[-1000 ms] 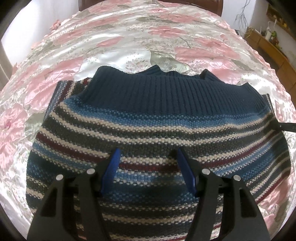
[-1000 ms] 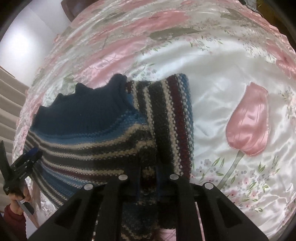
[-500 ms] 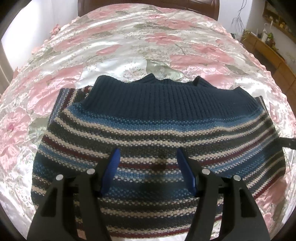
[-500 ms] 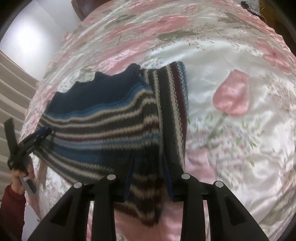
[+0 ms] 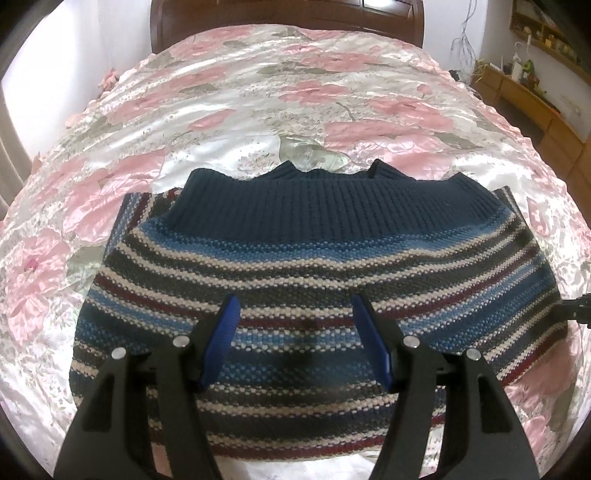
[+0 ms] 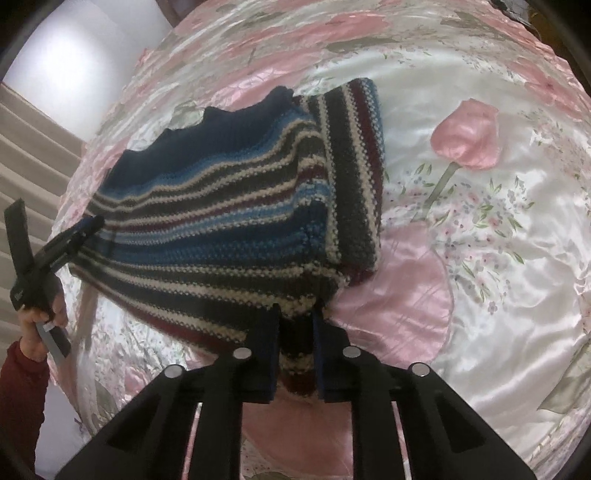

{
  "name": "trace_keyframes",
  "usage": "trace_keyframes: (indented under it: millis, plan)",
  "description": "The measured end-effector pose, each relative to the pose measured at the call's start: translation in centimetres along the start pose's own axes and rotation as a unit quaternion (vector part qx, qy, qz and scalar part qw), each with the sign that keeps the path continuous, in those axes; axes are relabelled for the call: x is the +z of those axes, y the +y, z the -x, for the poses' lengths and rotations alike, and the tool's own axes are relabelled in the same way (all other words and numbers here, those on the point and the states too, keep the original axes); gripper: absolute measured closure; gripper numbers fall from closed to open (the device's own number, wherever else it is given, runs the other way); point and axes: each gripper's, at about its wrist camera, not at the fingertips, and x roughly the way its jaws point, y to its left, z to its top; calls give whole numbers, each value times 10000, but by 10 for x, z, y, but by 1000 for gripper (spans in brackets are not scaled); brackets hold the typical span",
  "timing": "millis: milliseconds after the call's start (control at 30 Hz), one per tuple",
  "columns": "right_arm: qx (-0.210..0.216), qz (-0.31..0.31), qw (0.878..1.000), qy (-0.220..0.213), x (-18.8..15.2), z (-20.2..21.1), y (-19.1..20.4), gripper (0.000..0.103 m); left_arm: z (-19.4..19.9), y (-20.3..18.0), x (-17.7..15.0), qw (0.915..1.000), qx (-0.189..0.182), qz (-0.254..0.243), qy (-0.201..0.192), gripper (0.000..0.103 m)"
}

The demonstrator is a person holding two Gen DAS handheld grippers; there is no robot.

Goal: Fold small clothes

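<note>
A knitted sweater [image 5: 314, 258] with blue, white, dark and maroon stripes and a navy ribbed band lies folded flat on the bed. My left gripper [image 5: 294, 301] hovers open over its near half, blue pads [image 5: 221, 332] wide apart and holding nothing. In the right wrist view the sweater [image 6: 221, 221] has one striped part folded over on its right side. My right gripper [image 6: 296, 314] is shut on the sweater's near corner, with fabric pinched between its fingers. The left gripper [image 6: 85, 227] shows at the sweater's far left edge, held by a hand [image 6: 37, 317] in a red sleeve.
The bed cover [image 5: 258, 92] is shiny satin with pink flowers. A dark wooden headboard [image 5: 288, 18] stands at the far end and a wooden cabinet [image 5: 535, 99] with small items lies to the right. Beige curtain folds [image 6: 29, 155] hang beyond the bed's left side.
The left gripper has drawn back and up from the sweater, still open. The right gripper has kept its hold on the corner, and more of the bed shows around the sweater.
</note>
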Motion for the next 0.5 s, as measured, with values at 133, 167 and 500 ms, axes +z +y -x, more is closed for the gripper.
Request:
trace_keyframes:
  millis: [133, 167, 500]
  plan:
    - [-119, 72, 9999, 21, -3, -1, -2, 90, 0, -2, 0, 10000, 56, -62, -35, 40]
    - [-131, 64, 9999, 35, -4, -2, -3, 90, 0, -2, -1, 10000, 56, -64, -30, 40]
    - [-184, -96, 9996, 181, -5, -12, -10, 87, -17, 4, -4, 9997, 128, -25, 196, 39]
